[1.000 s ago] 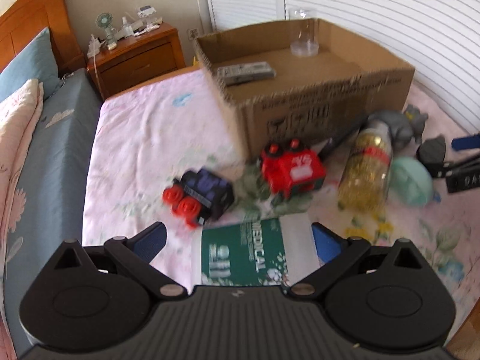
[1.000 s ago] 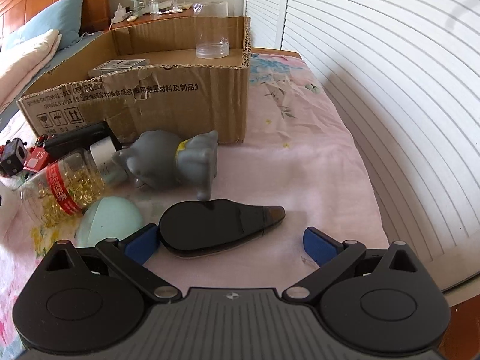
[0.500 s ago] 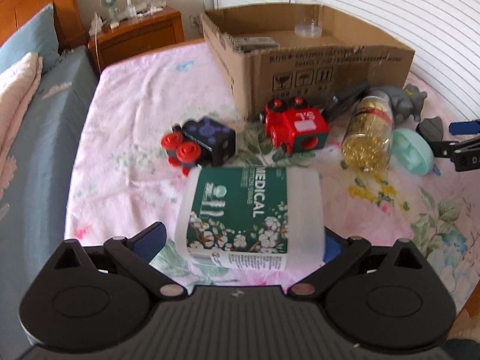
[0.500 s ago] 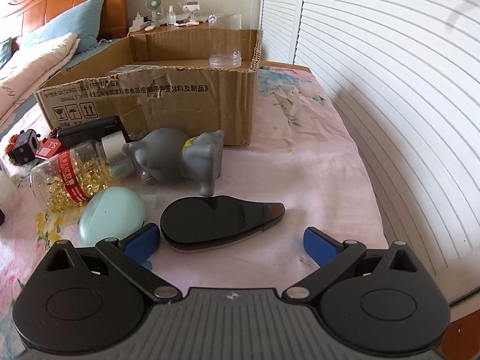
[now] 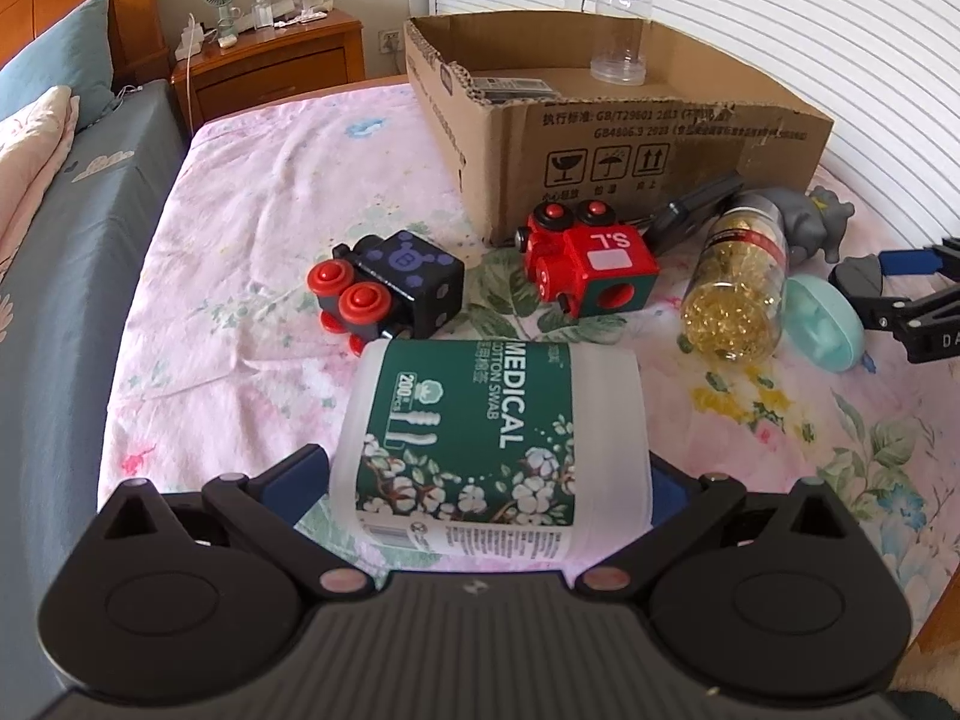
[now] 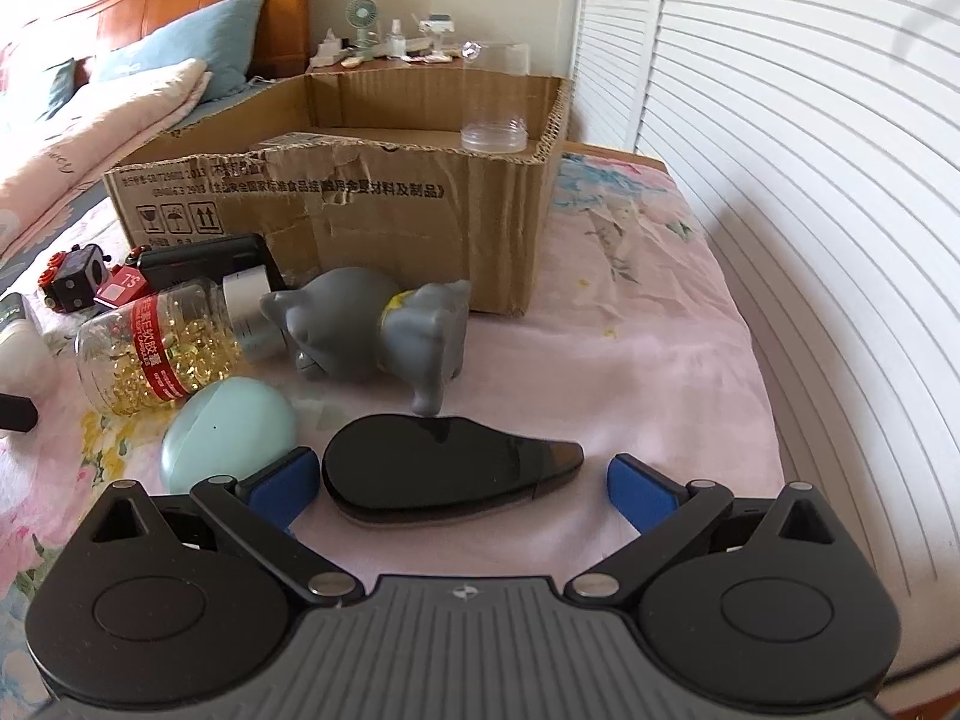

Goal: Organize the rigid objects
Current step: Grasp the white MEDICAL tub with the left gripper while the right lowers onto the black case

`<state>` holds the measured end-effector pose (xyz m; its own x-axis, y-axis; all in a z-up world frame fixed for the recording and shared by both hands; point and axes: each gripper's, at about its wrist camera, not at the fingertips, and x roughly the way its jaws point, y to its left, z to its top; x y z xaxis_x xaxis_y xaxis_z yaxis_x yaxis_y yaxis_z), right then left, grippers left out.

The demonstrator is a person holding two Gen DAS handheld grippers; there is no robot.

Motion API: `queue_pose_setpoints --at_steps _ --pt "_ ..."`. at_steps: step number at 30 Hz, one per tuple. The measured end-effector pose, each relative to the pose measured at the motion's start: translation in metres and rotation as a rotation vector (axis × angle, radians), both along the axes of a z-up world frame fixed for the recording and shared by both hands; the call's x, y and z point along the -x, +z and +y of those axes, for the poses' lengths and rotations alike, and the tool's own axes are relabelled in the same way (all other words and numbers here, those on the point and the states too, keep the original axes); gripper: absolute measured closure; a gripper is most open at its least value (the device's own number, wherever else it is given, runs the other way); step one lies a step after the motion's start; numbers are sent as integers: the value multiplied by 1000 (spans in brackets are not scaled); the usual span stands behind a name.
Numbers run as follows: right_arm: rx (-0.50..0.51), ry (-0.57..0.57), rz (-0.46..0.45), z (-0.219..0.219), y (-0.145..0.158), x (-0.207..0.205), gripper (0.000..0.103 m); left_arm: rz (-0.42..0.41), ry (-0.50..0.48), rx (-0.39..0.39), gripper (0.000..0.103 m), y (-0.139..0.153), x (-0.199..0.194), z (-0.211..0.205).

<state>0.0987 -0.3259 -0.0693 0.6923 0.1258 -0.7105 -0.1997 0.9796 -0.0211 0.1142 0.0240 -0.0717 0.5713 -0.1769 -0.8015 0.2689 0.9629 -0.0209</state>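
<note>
the left claw [image 5: 489,471] sits spread around a white cotton swab tub [image 5: 492,444] with a green "medical" label, which lies on its side on a bed's pink floral sheet [image 5: 252,228]; the blue fingertips [image 5: 297,471] flank the tub, though whether they press it cannot be told. just beyond the tub rest a black toy train [image 5: 390,288] with red wheels and a red toy train [image 5: 591,264], the latter close to a torn cardboard box [image 5: 660,144]. inside the box stand a clear plastic jar [image 6: 495,96] and a flat dark item that is hard to identify. on the right wrist view, the right claw [image 6: 462,477] is wide open, its fingers either side of a flat black teardrop-shaped object [image 6: 444,468] without touching it. a mint green case [image 6: 228,432] lies just left of it, beside a capsule bottle [image 6: 174,348] on its side and a grey elephant figure [image 6: 378,330] near the box wall.
</note>
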Motion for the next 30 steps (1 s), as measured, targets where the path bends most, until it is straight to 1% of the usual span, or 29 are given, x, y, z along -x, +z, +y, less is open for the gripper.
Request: queue_pose_setpoints --at_steps 5,10,12,15,16,18,19,22,23,25,30 --pt "1 43 1 0 0 -5 0 4 1 0 1 0 -3 -1" --pt "3 35 6 1 1 -5 0 6 0 -4 1 0 -4 -3" --pt "0 34 5 1 1 -4 0 -5 -15 -22 1 1 -3 -6" --pt "0 39 4 2 3 -3 4 -19 -31 -41 2 3 -1 -8" --pt "0 42 3 2 3 -2 7 -19 -28 -36 3 4 -2 -8" --pt "0 41 7 2 5 -2 10 -21 -22 -16 3 6 -2 -6" --pt "0 38 9 2 5 -2 10 -20 -21 -7 5 7 -2 -5" --pt "1 30 12 3 6 -2 10 -14 -12 8 18 9 -4 -3" --pt "0 26 14 3 6 -1 10 -7 -16 16 20 9 -5 -3" --pt "0 15 20 4 6 -1 10 4 -14 28 20 9 -7 -2" --pt "-24 2 33 1 14 0 10 9 -26 17 20 12 -7 -2"
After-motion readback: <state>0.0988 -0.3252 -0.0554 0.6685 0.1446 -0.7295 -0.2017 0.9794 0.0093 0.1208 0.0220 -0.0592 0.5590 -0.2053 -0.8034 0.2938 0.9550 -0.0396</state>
